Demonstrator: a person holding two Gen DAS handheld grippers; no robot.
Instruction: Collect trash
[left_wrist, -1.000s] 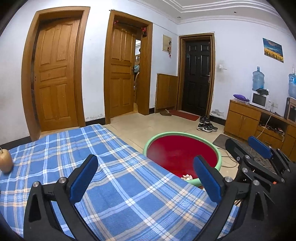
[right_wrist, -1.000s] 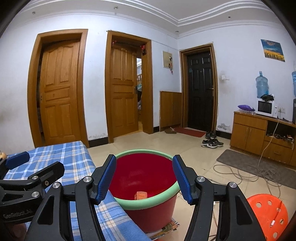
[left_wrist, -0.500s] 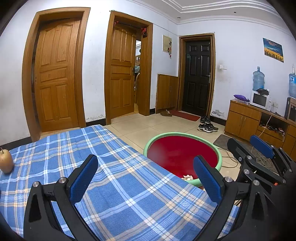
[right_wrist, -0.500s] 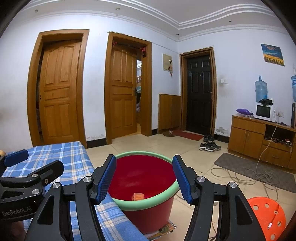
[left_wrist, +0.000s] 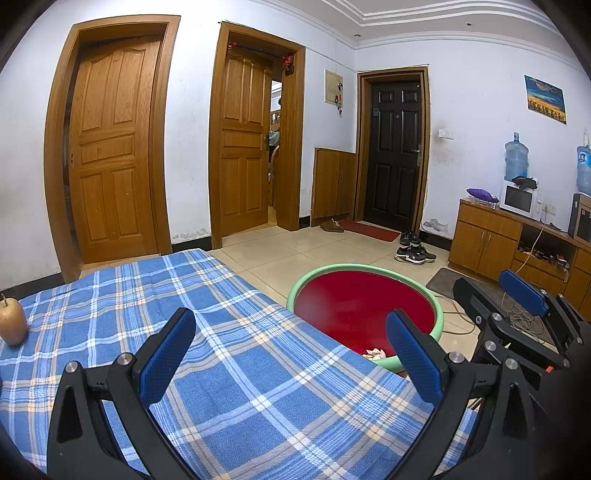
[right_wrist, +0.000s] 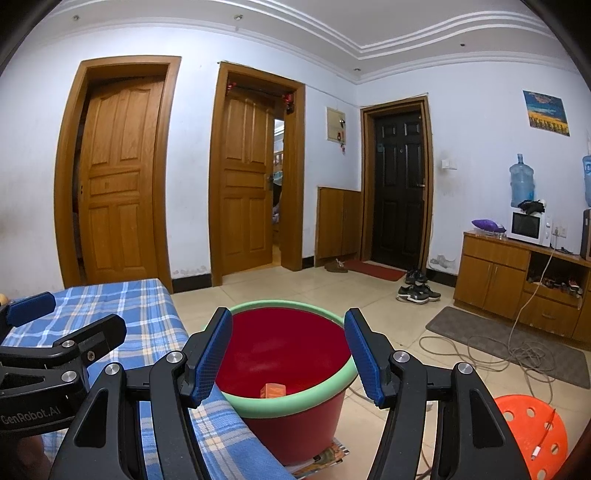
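My left gripper (left_wrist: 291, 354) hangs over the plaid cloth (left_wrist: 236, 369) with its jaws spread wide and nothing between them; my right gripper (right_wrist: 288, 354) hovers above the bucket (right_wrist: 295, 417), jaws parted about as wide as the bucket's mouth, also holding nothing; the bucket, red with a green rim, stands on the floor touching the cloth's edge, on some flat printed papers (right_wrist: 325, 456); inside it lie an orange carton (right_wrist: 273, 390) and a crumpled white scrap (left_wrist: 373, 353); a pear (left_wrist: 13, 320) sits on the cloth at far left, well apart from both grippers; an orange stool (right_wrist: 532, 432) stands right of the bucket.
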